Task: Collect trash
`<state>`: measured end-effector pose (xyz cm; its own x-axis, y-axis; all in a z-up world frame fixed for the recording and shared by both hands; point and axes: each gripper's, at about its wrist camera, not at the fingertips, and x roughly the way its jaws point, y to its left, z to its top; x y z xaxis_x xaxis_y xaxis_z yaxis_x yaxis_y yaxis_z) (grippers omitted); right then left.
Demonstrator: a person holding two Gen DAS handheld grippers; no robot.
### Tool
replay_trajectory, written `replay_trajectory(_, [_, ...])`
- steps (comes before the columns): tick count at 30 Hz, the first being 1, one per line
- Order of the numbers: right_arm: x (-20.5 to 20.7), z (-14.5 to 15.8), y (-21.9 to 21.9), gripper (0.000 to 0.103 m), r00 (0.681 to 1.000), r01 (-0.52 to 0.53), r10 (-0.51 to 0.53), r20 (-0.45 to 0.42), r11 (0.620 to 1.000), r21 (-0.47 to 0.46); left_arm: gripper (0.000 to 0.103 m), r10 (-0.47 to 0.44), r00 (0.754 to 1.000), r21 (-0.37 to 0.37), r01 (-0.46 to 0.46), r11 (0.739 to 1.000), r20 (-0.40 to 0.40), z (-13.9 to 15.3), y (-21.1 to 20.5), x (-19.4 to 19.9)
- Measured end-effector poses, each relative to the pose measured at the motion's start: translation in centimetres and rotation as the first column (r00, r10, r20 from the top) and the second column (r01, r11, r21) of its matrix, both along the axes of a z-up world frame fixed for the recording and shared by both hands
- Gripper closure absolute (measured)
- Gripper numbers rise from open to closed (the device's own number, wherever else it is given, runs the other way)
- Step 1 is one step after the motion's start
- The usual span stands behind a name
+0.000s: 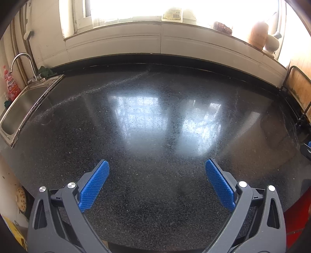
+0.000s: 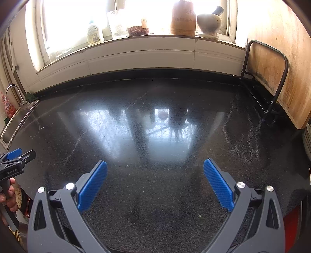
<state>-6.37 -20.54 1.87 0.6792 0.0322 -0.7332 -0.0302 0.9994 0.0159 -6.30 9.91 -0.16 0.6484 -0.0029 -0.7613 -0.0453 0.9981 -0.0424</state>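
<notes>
In the left wrist view our left gripper (image 1: 157, 165) had its blue pads (image 1: 94, 184) spread wide apart with nothing between them, only bare countertop (image 1: 155, 120) showing in the gap. In the right wrist view our right gripper (image 2: 155, 166) stood the same way, pads (image 2: 92, 186) far apart and empty. Outward from the fingers, the dark speckled counter filled the middle of both frames, glossy with window reflections and streaked with faint pale smears; we could find no trash on it, apart from a tiny pale fleck (image 2: 199, 215) at the lower right of the right view, too small to identify. At the left edge of the left view sat the steel sink (image 1: 25, 103) with its faucet (image 1: 21, 60), and a red packet (image 1: 10, 85) beside it. Along the top ran the windowsill (image 2: 136, 41), carrying a bottle (image 2: 93, 35), jars (image 2: 138, 23), a tan crock (image 2: 182, 18) and a mortar with pestle (image 2: 210, 22). A wooden board in a rack (image 2: 272, 64) leaned at the right. At the lower left of the right view a hand (image 2: 9, 196) held the other gripper's handle. We judged that either the collecting was done or nothing had yet been laid out; no bin was visible, so we could not tell which.
</notes>
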Motion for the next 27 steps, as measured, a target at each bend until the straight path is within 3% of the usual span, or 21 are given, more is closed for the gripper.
replay_trajectory(14, [-0.11,-0.17,0.11,0.007,1.000,-0.004,0.004,0.002,1.000,0.004,0.007,0.016,1.000,0.043,-0.016,0.999,0.007,0.32,-0.10,-0.03])
replay_trajectory(27, [-0.02,-0.34,-0.08,0.007,1.000,-0.002,0.002,0.000,1.000,0.011,0.007,0.021,1.000,0.035,-0.022,0.999,0.019,0.44,0.31,-0.05])
